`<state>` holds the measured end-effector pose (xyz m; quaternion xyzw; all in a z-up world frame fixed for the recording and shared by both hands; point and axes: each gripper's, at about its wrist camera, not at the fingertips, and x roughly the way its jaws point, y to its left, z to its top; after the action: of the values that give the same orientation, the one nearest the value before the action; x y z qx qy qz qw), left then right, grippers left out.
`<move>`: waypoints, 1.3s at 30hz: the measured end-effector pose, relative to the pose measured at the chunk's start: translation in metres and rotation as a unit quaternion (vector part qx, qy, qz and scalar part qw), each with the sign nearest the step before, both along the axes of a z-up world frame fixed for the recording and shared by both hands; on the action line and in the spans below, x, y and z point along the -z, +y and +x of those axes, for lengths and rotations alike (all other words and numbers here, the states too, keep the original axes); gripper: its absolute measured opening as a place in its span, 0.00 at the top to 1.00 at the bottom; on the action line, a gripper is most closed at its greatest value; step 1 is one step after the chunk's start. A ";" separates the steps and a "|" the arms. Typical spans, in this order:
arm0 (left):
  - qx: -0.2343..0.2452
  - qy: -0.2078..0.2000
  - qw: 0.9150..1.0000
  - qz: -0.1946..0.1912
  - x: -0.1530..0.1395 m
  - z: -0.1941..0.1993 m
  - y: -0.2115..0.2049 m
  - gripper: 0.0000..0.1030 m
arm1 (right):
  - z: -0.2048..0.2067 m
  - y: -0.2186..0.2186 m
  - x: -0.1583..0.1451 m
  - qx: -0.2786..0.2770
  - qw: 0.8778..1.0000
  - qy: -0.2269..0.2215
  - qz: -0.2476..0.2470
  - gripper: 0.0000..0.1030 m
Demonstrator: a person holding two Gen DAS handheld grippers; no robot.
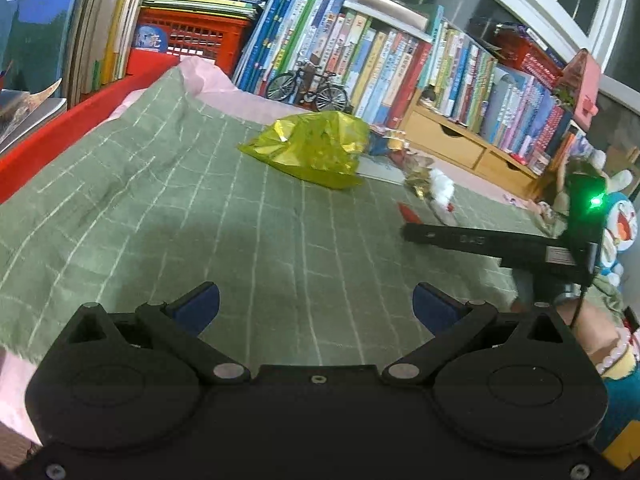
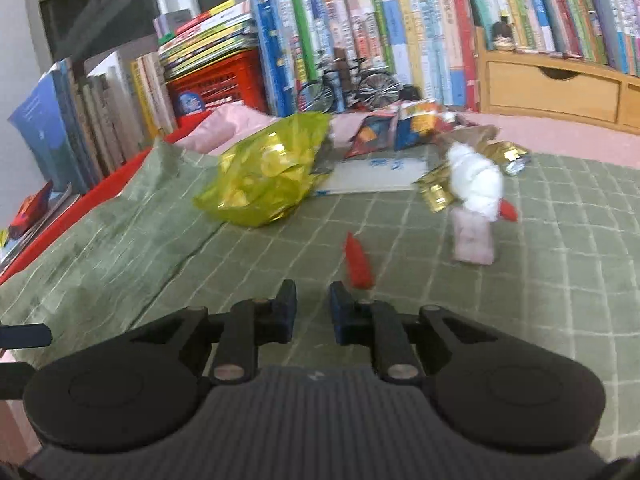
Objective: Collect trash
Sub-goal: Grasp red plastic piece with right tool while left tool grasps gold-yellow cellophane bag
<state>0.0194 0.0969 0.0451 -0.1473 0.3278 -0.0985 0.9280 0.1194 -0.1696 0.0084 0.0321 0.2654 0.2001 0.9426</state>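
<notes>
Since the job is collecting trash, the stuff that matters is the litter strewn over the green checked cloth: a red scrap lying just ahead of the right gripper, a pale pinkish packet a bit further out, a wad of white tissue with gold foil wrappers touching it, and some torn snack packets nearer the books. The yellow-green plastic bag slumps on its side beside that pile, and my guess is that's where everything is meant to go, which would explain why it sits right next to the mess.

Right gripper's tongs are nearly pressed together with only a narrow gap, and nothing is between them; the red scrap is close in front but not pinched. Left gripper has its tongs spread wide over bare cloth, holding nothing, looks like it's hanging back, maybe to deal with the bag. From the left wrist view you can see the right gripper reaching in from the side, held by a hand wearing a bead bracelet.

Cloth is wrinkled and lies over a pinkish sheet. Behind it: rows of upright books, a red crate under a stack of books, a little model bicycle, a wooden drawer unit, and windows.
</notes>
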 end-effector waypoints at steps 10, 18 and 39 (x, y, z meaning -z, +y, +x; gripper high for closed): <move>0.006 0.013 1.000 -0.011 0.016 0.010 -0.004 0.00 | 0.023 -0.021 -0.007 0.084 0.996 -0.003 -0.025 0.32; 0.012 0.003 1.000 -0.016 0.016 0.012 -0.003 0.00 | 0.019 0.036 -0.016 0.128 0.989 -0.049 -0.060 0.14; 0.048 -0.035 0.998 -0.004 0.025 0.002 -0.002 0.00 | 0.053 0.029 -0.004 0.194 0.978 -0.017 -0.072 0.44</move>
<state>0.0212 0.0953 0.0200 -0.1318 0.3013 -0.1494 0.9325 0.1721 -0.1404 0.0122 0.0112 0.2515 -0.0060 0.9678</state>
